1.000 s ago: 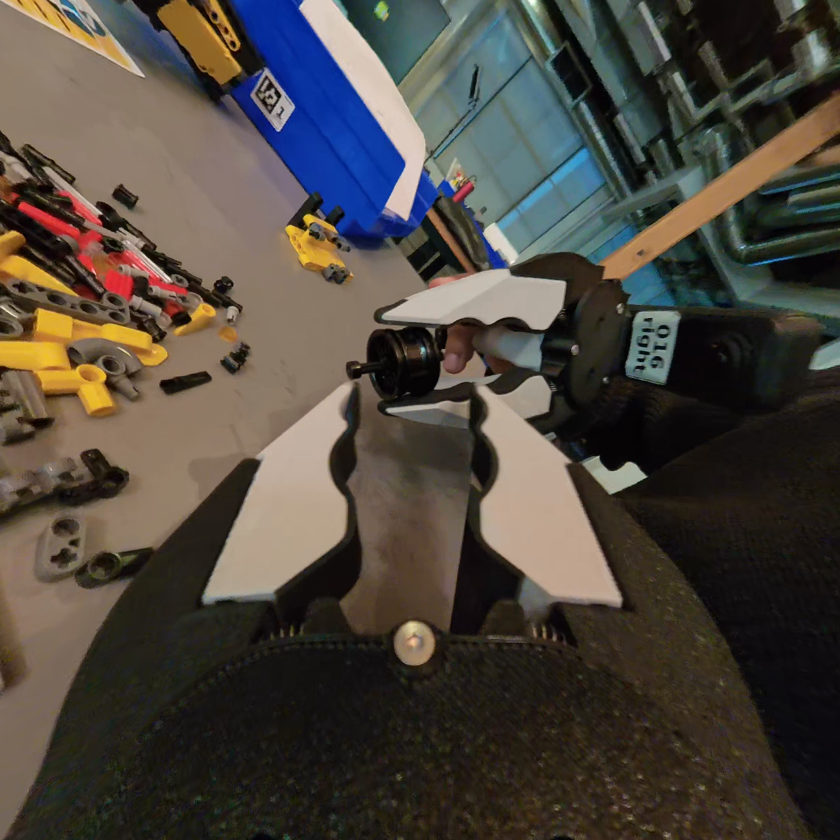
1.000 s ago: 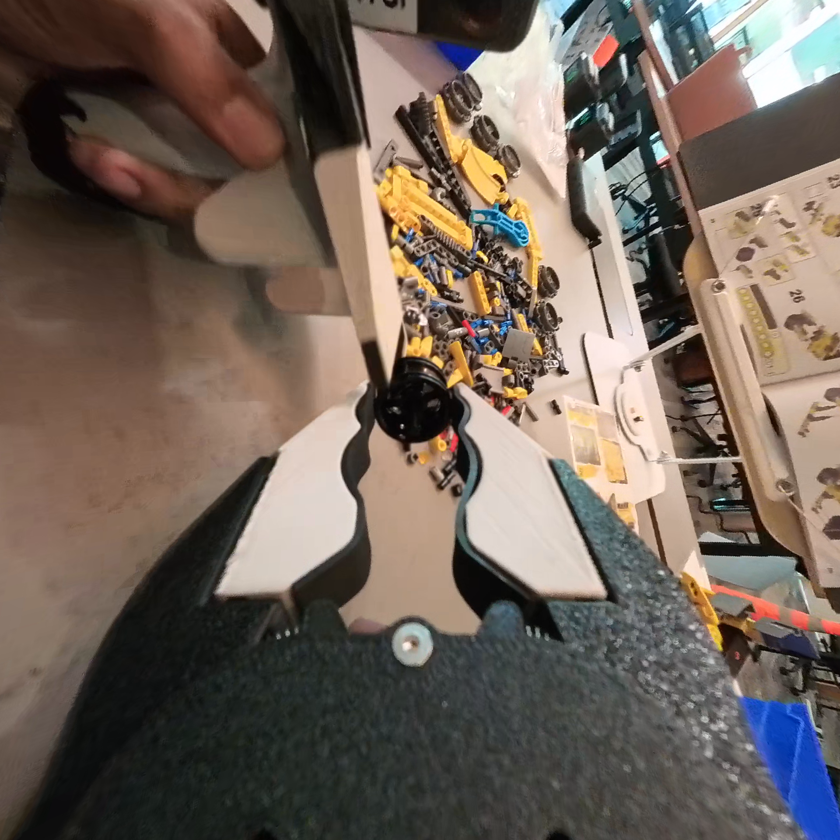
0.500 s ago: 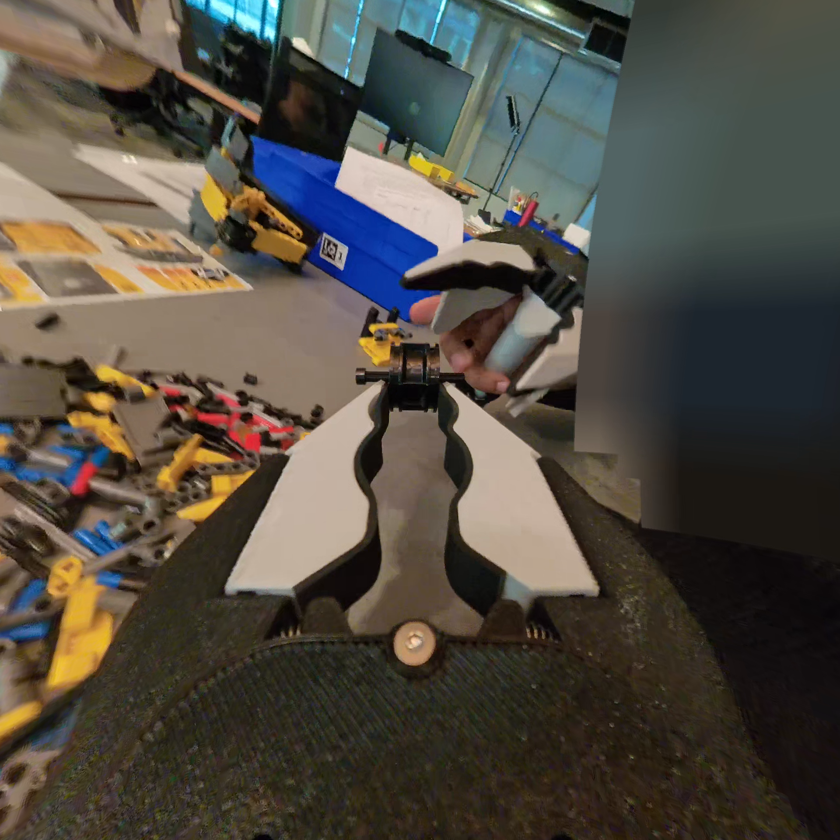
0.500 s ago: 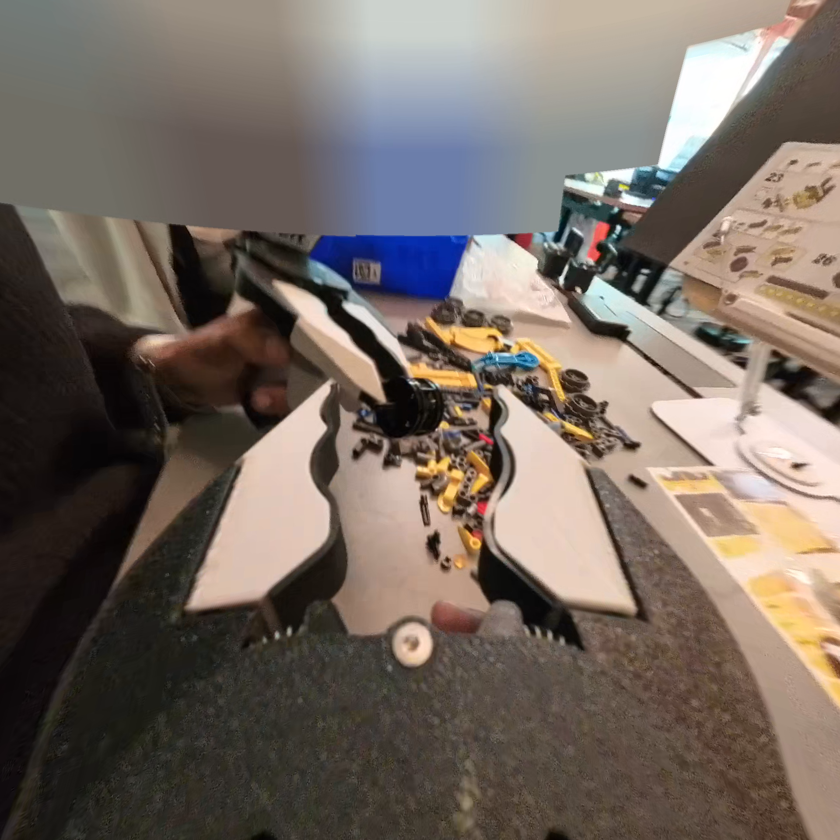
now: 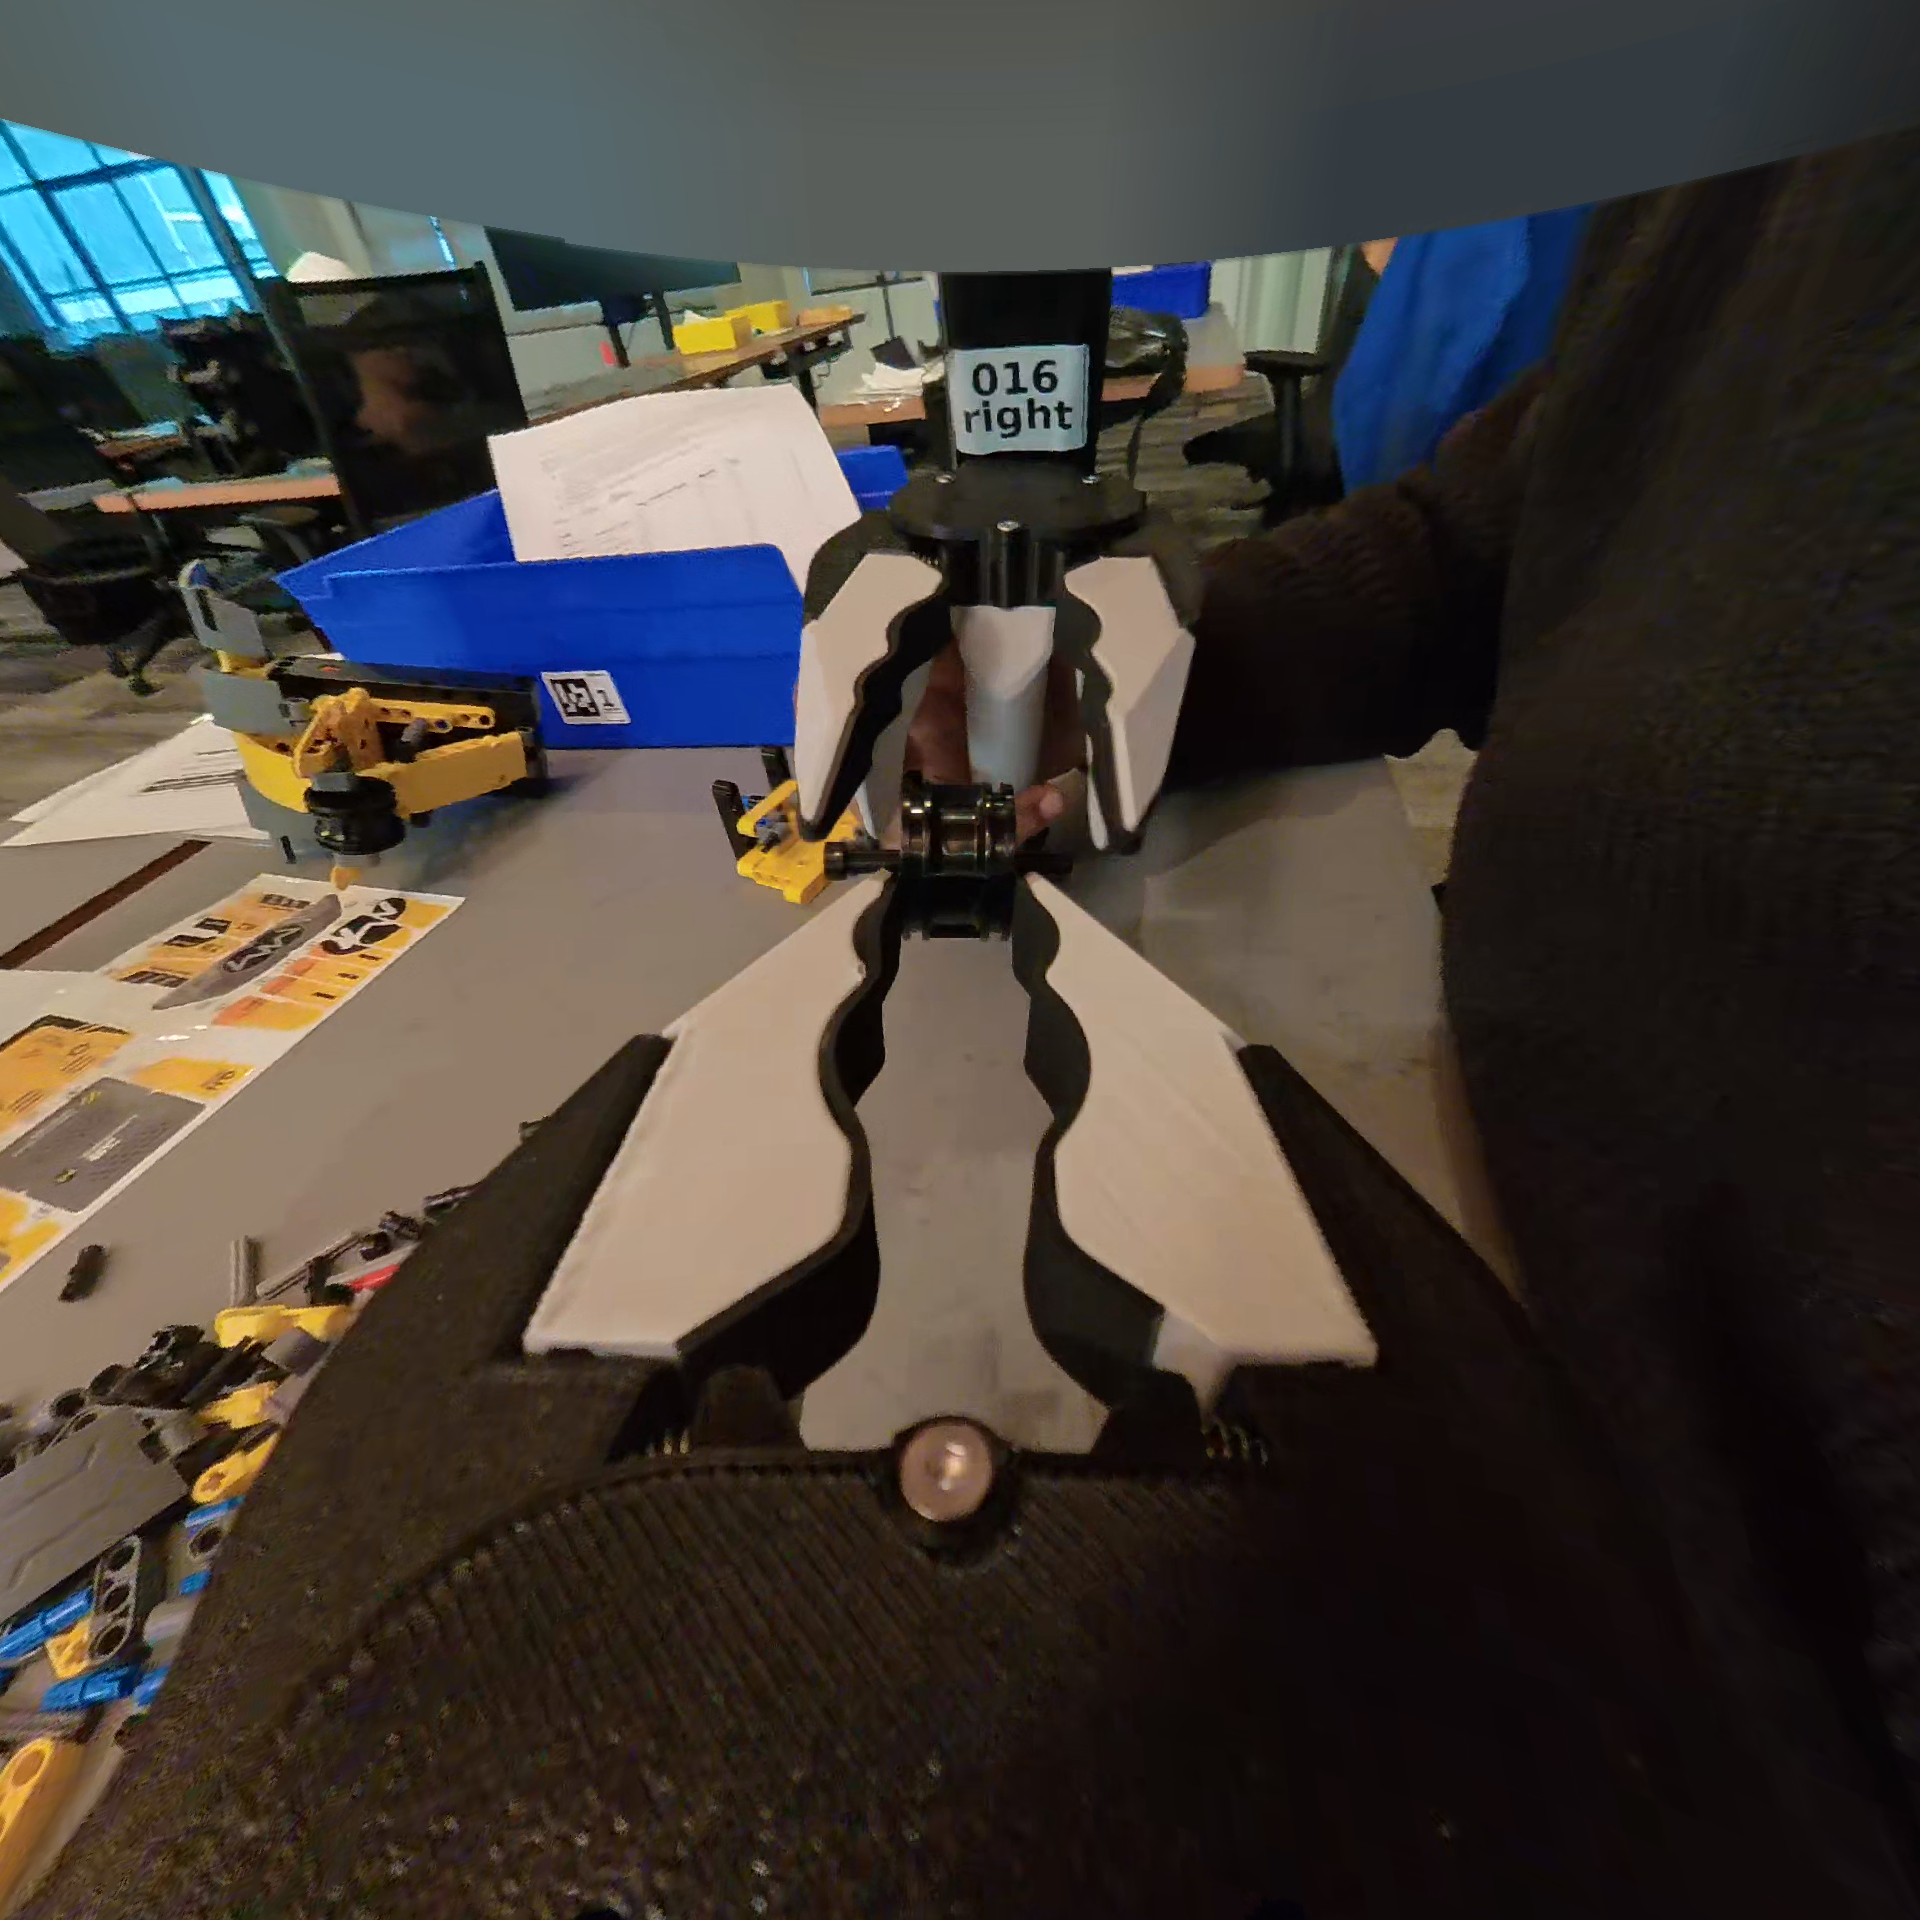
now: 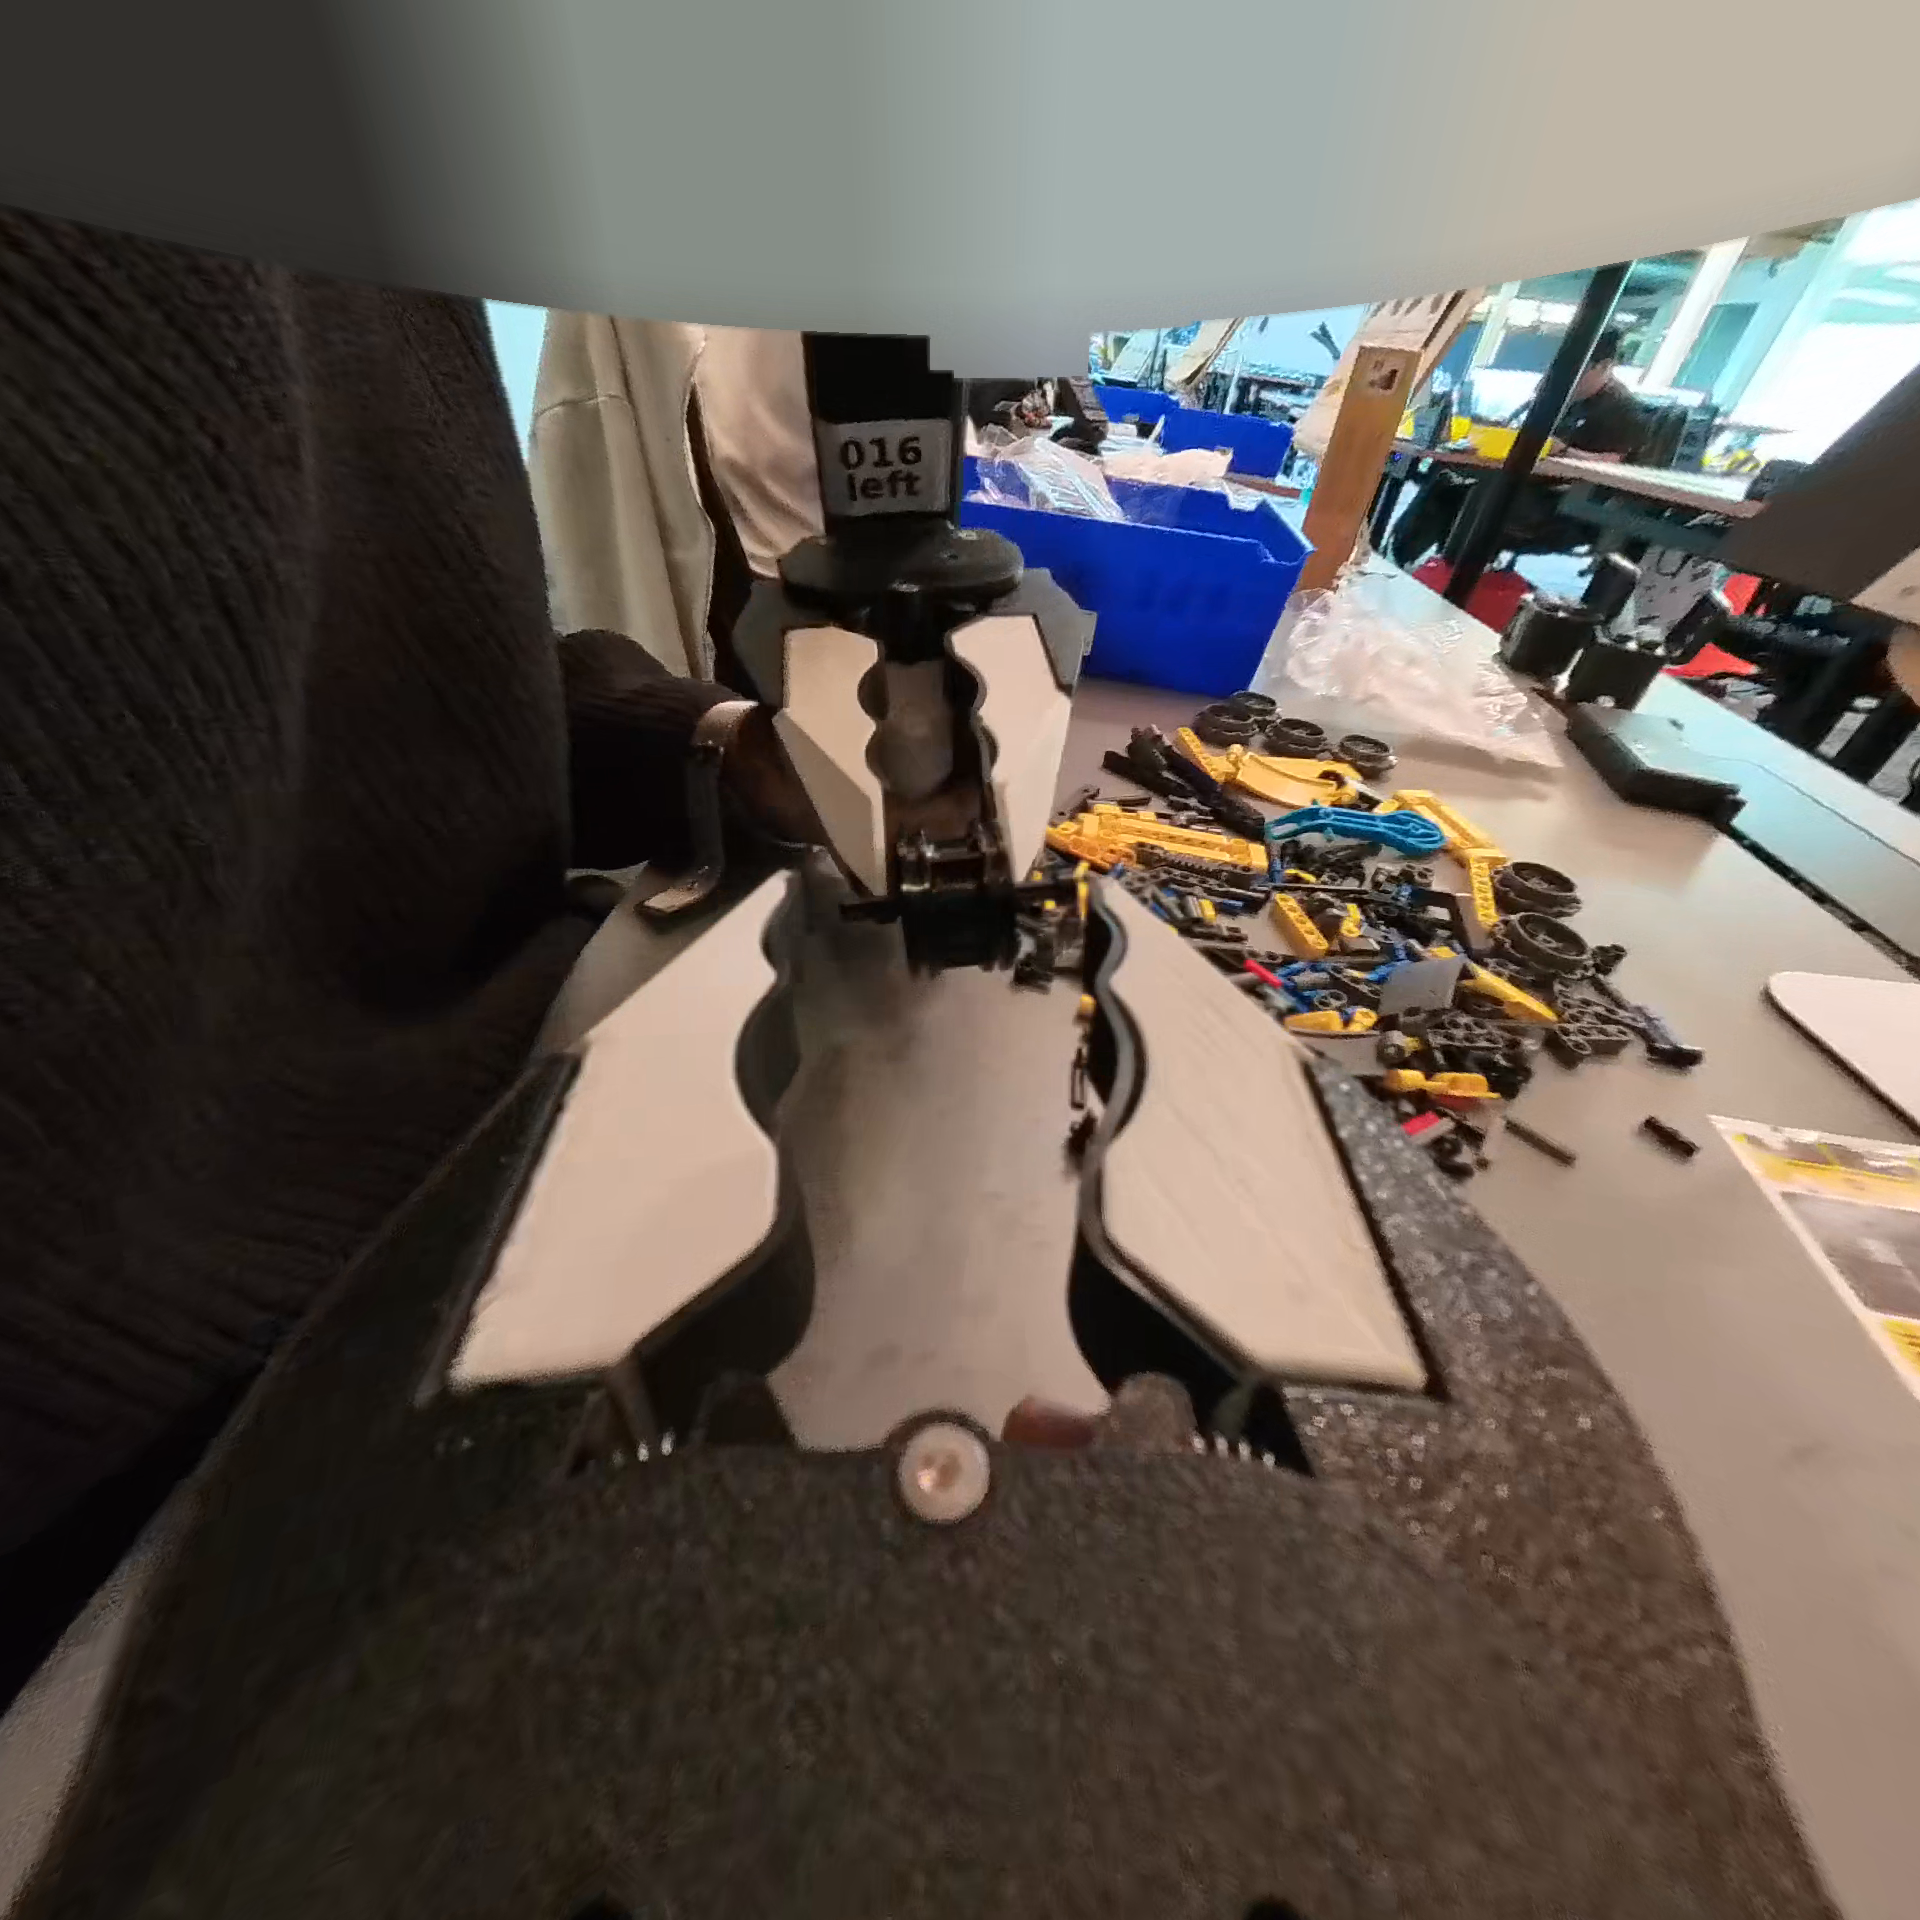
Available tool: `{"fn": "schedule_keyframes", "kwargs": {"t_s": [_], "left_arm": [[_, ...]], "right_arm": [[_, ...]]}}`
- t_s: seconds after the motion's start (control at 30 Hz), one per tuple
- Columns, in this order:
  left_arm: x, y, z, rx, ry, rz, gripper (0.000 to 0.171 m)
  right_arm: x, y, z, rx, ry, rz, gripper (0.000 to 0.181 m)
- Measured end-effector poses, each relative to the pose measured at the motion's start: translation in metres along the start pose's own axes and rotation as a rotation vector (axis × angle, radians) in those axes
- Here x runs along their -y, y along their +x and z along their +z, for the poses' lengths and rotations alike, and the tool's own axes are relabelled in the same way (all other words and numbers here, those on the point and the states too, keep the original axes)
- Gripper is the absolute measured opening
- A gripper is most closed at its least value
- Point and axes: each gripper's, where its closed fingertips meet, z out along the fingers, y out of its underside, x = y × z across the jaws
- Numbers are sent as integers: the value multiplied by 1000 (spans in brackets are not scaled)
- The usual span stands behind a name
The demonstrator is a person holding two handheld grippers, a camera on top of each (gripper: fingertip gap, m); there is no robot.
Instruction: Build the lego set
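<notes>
My left gripper [image 5: 956, 896] is shut on a small black wheel hub [image 5: 956, 844] with a thin black axle through it, held above the grey table [image 5: 582, 977]. My right gripper [image 5: 971, 831] faces it head-on, and its white fingers [image 5: 836, 707] stand wide apart on either side of the hub without touching it. In the right wrist view my right gripper [image 6: 940, 904] is open, with the hub [image 6: 951, 930] between its tips. The left gripper [image 6: 945, 868] there pinches the hub from the far side. A hand shows behind each gripper.
A blue bin [image 5: 582, 623] with paper stands at the back. A partly built yellow model [image 5: 364, 748] and a small yellow assembly [image 5: 779, 847] are in front of it. Printed sheets [image 5: 208, 987] lie left. Loose parts [image 6: 1403, 914] and a plastic bag [image 6: 1403, 665] lie right. Both grippers' tips are close together, under 4 cm apart.
A second ago the right gripper held the hub and the left was open. The left gripper has shut on it, the right has opened, and both have swung to face each other.
</notes>
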Motion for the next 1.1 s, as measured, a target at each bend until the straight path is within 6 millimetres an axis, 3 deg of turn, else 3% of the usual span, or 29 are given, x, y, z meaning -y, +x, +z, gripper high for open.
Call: {"fn": "schedule_keyframes", "kwargs": {"t_s": [0.97,1.03,1.1], "left_arm": [[1,6,0,-14,3,9,16],[-3,13,5,-46,-19,0,17],[-3,14,7,-37,-24,15,17]], "right_arm": [[-1,-2,3,-38,-19,-38,44],[1,-1,2,-52,-3,-52,23],[4,-3,1,-44,9,-75,20]]}}
